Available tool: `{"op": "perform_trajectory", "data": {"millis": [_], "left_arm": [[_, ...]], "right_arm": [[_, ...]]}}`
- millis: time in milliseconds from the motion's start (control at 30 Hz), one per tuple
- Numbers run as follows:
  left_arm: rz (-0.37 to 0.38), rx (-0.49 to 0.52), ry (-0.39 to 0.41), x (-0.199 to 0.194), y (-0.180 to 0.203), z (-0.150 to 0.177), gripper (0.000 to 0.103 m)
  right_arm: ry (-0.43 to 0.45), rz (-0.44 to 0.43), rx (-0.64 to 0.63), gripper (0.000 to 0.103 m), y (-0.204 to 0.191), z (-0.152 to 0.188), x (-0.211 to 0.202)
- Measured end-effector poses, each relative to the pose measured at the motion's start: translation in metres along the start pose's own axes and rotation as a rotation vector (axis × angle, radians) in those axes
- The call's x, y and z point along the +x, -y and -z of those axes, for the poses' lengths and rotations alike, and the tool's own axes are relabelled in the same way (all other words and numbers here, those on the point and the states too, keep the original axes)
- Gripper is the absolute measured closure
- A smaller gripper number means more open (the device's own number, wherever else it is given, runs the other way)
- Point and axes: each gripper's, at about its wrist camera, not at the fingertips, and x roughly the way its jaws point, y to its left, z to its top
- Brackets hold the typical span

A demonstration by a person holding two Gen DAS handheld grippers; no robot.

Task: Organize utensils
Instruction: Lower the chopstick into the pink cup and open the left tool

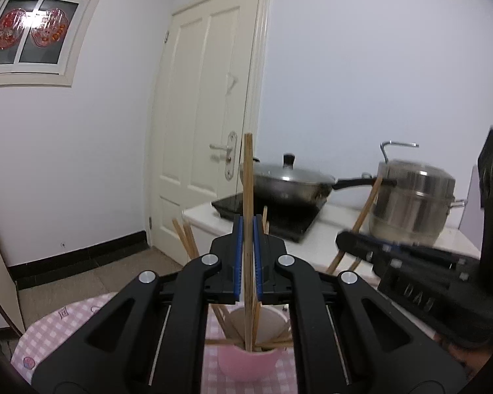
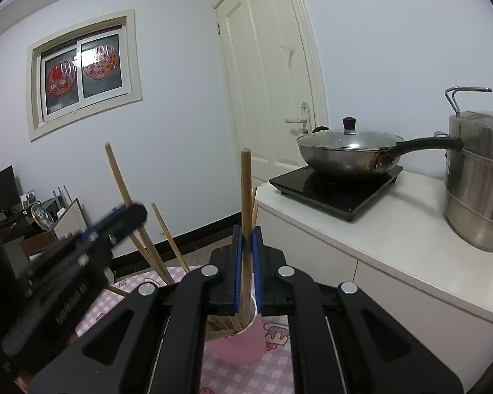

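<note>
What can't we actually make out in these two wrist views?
- Left wrist view: the right hand-held gripper is motion-blurred; its jaws don't show.
- Right wrist view: the left hand-held gripper is blurred too.
- Both views: the pink cup is half hidden by the gripper bodies, so the chopstick tips and their count inside can't be read.
- Right wrist view: the steel pot is cut by the frame edge.
</note>
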Motion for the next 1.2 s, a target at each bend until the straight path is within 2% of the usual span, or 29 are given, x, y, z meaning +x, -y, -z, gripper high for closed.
{"op": "perform_trajectory", "data": {"millis": [200, 567, 1200], "left_arm": [[-0.013, 0.025, -0.034, 0.001, 0.002, 0.013, 0.097], [0.002, 0.028, -0.088, 0.003, 0.002, 0.011, 0.096], [0.016, 0.046, -0.115, -0.001, 0.008, 0.008, 0.096]], "right_arm": [[-0.007, -0.001, 0.0, 0.098, 0.0, 0.001, -0.001], [-0.053, -0.005, 0.025, 0.098, 0.002, 0.004, 0.009], [-0.062, -0.005, 0.035, 0.097, 0.001, 0.003, 0.006]]}}
